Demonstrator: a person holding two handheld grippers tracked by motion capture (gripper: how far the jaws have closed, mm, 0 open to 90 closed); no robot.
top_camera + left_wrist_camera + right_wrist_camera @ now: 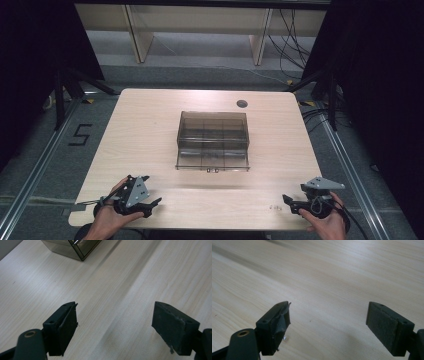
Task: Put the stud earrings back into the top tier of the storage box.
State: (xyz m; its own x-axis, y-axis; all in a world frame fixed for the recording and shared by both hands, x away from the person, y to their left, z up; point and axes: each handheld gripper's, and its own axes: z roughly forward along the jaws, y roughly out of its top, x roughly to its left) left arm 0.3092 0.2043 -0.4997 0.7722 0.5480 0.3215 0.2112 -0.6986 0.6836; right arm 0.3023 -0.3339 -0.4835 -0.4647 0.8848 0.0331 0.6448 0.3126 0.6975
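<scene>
Both grippers waited wide open and empty, left gripper [150,204] and right gripper [290,201] low at the table's [150,125] near edge. Well apart, mid-table, sat the smoky plastic organizer box [213,140]; a one-sided nudge could have skidded it away.

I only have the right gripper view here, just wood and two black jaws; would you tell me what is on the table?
Observer: A smoky transparent compartment box sits mid-table, lid closed.
Operator: Thanks. Where are the grippers relative to it?
Observer: The left gripper and the right gripper are both at the near edge, apart from the box.
Operator: Is the left one open?
Observer: Yes, its jaws stand wide apart, holding nothing.
</scene>
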